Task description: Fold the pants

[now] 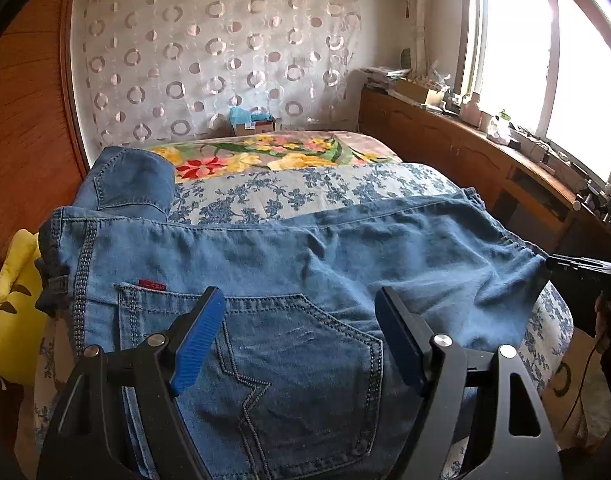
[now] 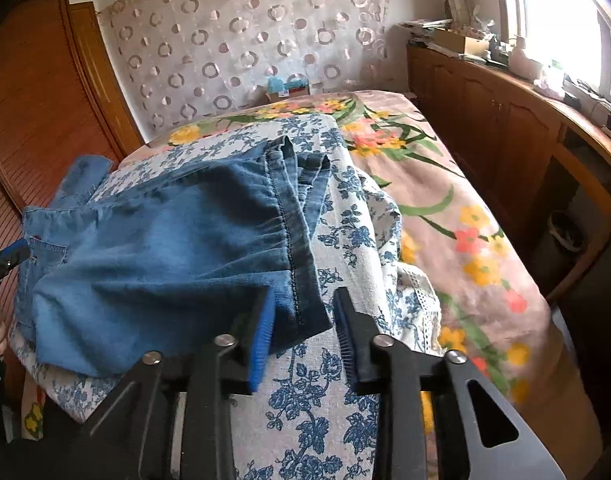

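- The denim pants [image 1: 289, 264] lie across a blue floral bedspread [image 2: 305, 408] on the bed, already doubled over, with the hem end [image 2: 293, 240] laid near the waist and the back pocket [image 1: 297, 360] facing up.
- The left gripper [image 1: 299, 340] hovers wide open over that pocket, holding nothing.
- The right gripper [image 2: 303, 332] is partly open at the hem corner, its pads clear of the cloth.
- One fold looks done; by my judgement, another fold and some smoothing remain.

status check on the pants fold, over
Left gripper open above the back pocket. Right gripper open, hem corner between pads, unclamped. Jeans lie across the bed. Nothing blocking.
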The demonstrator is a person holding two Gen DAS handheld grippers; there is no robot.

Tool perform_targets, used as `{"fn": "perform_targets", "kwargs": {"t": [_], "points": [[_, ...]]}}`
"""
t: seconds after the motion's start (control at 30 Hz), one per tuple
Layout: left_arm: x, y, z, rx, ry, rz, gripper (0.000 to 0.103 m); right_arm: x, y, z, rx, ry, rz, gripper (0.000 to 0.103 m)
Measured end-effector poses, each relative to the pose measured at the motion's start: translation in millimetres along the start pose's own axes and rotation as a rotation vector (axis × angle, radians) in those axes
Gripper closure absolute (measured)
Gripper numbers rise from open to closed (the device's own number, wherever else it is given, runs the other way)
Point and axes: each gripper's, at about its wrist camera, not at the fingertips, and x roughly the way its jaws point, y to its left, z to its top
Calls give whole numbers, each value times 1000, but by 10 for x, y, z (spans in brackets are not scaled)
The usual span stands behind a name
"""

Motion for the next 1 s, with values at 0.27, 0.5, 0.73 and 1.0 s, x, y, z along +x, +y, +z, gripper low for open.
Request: {"fn": "perform_targets", "kwargs": {"t": [0.27, 0.5, 0.73, 1.0], "points": [[33, -51, 7, 16, 27, -21, 25, 85, -4, -18, 20, 28, -13, 65], [51, -14, -22, -13, 57, -54, 25, 162, -21, -46, 38, 50, 6, 65], [-2, 22, -27, -26, 56, -43, 25, 145, 31, -30, 21, 42, 10, 86], [-87, 90, -14, -47, 44, -22, 25, -144, 147, 100, 4, -47, 56, 90]]}}
